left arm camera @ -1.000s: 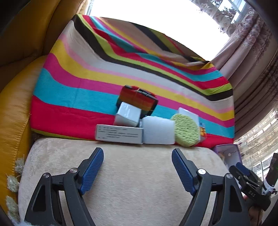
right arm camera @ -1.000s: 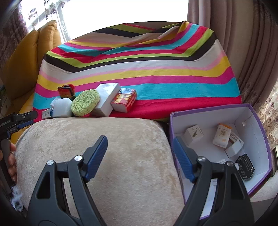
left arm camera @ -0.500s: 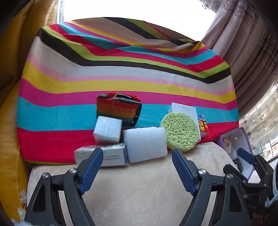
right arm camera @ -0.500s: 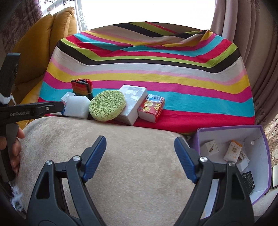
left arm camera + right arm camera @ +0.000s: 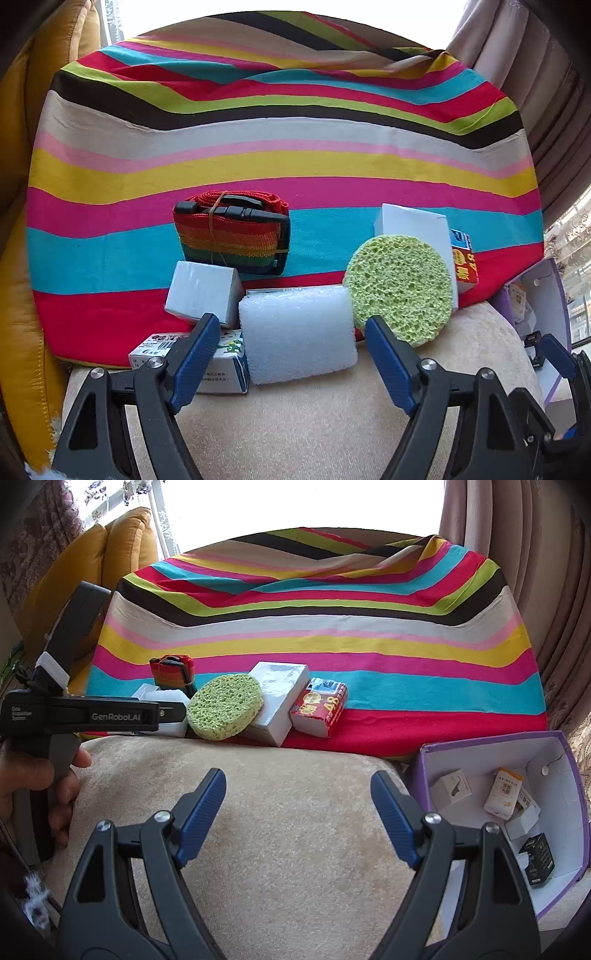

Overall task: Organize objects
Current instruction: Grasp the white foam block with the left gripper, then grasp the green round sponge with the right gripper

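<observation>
A white foam block (image 5: 297, 332) lies at the edge of the striped cloth, with my left gripper (image 5: 291, 322) straddling it. Its jaws are closing and the pads stand clear of the block's sides. A printed carton (image 5: 225, 363) sits half behind the left finger. A small white box (image 5: 201, 291), a rainbow strap (image 5: 232, 236), a green round sponge (image 5: 400, 288), a white box (image 5: 410, 221) and a red-yellow box (image 5: 463, 258) lie around it. My right gripper (image 5: 297, 776) hangs open over the beige cushion, holding nothing.
An open purple box (image 5: 480, 744) at the right holds several small cartons. A hand (image 5: 33, 775) grips the left tool's black body (image 5: 92, 716). The striped cloth (image 5: 332, 627) rises behind, with a yellow sofa (image 5: 122, 542) at left and curtains (image 5: 546, 572) at right.
The left gripper has moved in on the pile and rolled; the foam block now sits between its fingers, which have narrowed. The right gripper shifted slightly and stays open.
</observation>
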